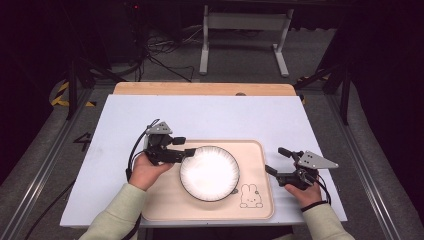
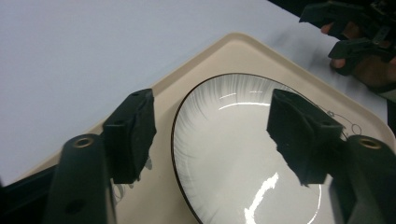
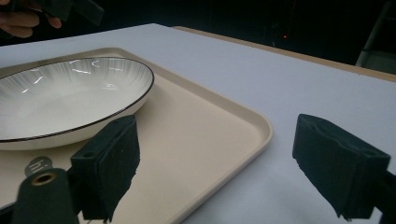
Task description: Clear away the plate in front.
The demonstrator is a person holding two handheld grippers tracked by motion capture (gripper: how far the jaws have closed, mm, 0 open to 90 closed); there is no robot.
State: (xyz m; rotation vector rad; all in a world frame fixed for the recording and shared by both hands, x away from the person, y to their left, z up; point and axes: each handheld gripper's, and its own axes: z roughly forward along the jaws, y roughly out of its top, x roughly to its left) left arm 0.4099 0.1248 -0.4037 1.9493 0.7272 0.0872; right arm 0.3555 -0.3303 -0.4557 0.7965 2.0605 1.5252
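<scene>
Plate (image 1: 210,173) sits on tray (image 1: 255,150); left gripper (image 1: 186,148) gapes at its left rim, right gripper (image 1: 276,161) spreads wide, holding nothing.

In the high view the tabletop (image 1: 210,117) lies bare across the upper half of the frame. At lower centre the beige tray (image 1: 257,200) carries a white plate (image 1: 210,173), flanked by the left hand-held gripper (image 1: 189,150) and right hand-held gripper (image 1: 276,161).

One plate (image 1: 209,173) is lying on one tray (image 1: 255,150), just ahead of the left gripper (image 1: 186,150). Two grippers are showing; the right gripper (image 1: 276,162) is sitting beside the tray's edge.
</scene>
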